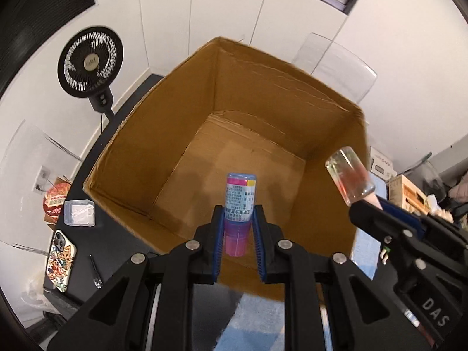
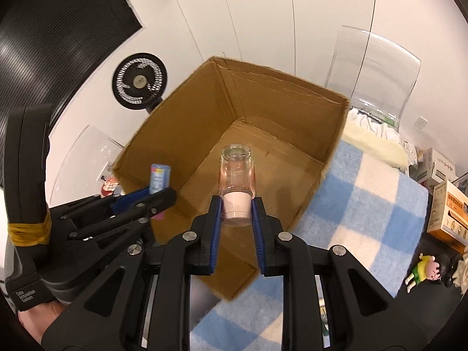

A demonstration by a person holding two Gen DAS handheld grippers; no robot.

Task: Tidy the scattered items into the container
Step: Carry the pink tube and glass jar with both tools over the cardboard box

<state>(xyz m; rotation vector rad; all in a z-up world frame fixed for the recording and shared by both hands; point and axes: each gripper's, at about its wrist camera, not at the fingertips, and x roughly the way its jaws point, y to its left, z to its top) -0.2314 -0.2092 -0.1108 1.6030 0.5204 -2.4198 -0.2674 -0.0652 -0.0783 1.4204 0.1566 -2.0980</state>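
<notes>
My left gripper is clamped on a pink-and-purple labelled plastic tube, and my right gripper on a clear glass bottle with a pale pink cap. I hold both above the open brown cardboard box.
</notes>
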